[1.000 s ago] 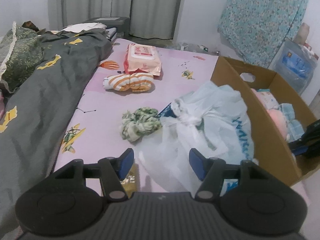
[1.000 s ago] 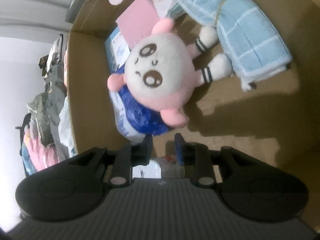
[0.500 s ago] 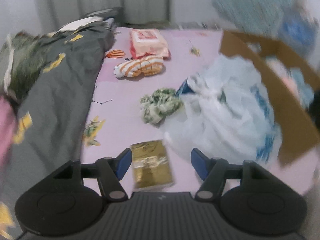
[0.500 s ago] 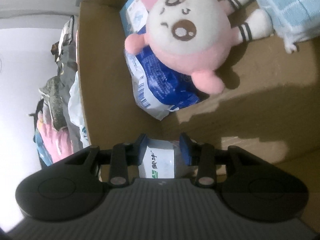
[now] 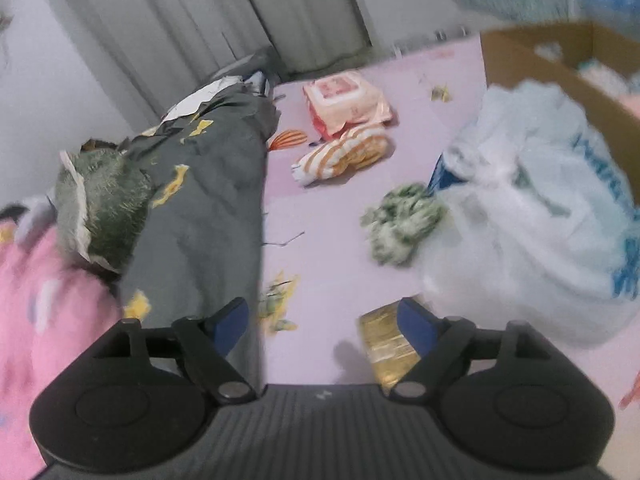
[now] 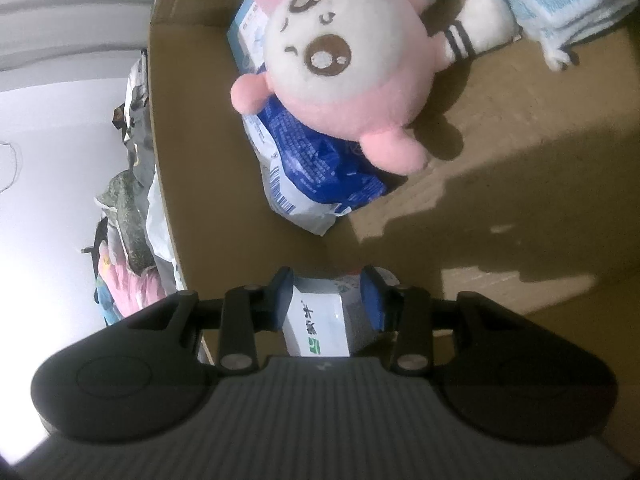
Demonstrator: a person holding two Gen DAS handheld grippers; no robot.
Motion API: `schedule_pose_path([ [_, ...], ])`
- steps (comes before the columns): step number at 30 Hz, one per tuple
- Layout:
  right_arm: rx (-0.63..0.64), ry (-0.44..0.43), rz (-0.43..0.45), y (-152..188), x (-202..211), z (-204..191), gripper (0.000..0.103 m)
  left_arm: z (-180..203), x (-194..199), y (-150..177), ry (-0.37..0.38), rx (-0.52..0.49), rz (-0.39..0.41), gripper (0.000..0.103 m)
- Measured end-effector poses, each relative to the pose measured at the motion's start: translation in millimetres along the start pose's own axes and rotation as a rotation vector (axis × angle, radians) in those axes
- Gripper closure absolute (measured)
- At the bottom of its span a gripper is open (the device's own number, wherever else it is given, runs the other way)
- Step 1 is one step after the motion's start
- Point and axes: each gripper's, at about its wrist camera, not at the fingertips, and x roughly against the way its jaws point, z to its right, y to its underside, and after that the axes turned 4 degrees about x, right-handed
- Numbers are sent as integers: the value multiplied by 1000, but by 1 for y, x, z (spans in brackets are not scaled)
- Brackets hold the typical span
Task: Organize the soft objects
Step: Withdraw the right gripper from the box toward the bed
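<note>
My left gripper (image 5: 320,308) hangs over the pink bedsheet, its jaws opening with nothing between them. A gold packet (image 5: 384,344) lies by its right finger. Ahead lie a green-white cloth (image 5: 404,224), a striped orange cloth (image 5: 344,152) and a pink wipes pack (image 5: 344,100). My right gripper (image 6: 326,276) is inside the cardboard box (image 6: 208,120). Its jaws have spread and a white tissue pack (image 6: 316,320) sits loosely between them. Beyond it lie a pink-and-white plush (image 6: 340,68), a blue packet (image 6: 320,176) and a light blue towel (image 6: 560,0).
A white plastic bag (image 5: 532,208) slumps against the cardboard box (image 5: 560,68) at the right. A dark grey quilt (image 5: 208,184) and pink fabric (image 5: 52,300) fill the left side of the bed. Grey curtains hang at the back.
The left gripper swung left and rolled, its jaws widening; the gold packet came into sight. The right gripper sank deeper into the box and its jaws spread around the white pack.
</note>
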Motion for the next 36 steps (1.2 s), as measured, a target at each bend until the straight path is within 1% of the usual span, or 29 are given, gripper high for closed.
schedule_pose_path([
  [2,5,4,-1,0,0,-2,66,4,-5,5,63,56,-21,20],
  [3,14,5,-1,0,1,-3,66,7,-8,7,79,64,-35,20],
  [5,31,7,1,-1,2,-7,66,12,-11,12,77,72,-45,20],
  [7,53,9,15,0,6,-10,63,18,-7,16,60,53,-26,20],
  [9,89,26,56,1,14,-17,56,19,-4,17,49,71,6,20],
  [11,121,34,96,2,24,-24,53,15,3,18,69,109,24,20],
  [16,228,68,233,13,54,-55,53,-9,17,24,128,232,54,20],
  [19,306,45,296,26,72,-87,52,-26,21,31,150,283,56,19],
  [21,375,20,308,36,76,-113,52,-37,20,32,152,313,49,19],
  [23,449,-6,292,45,70,-144,52,-44,20,34,158,323,53,19],
  [25,519,-24,258,51,59,-172,52,-49,18,35,160,325,63,19],
  [28,618,-23,174,51,24,-217,52,-55,12,34,179,352,63,19],
  [32,719,34,59,42,-40,-270,52,-65,-7,23,197,398,59,19],
  [36,785,122,-11,16,-108,-310,52,-77,-35,2,188,454,60,19],
])
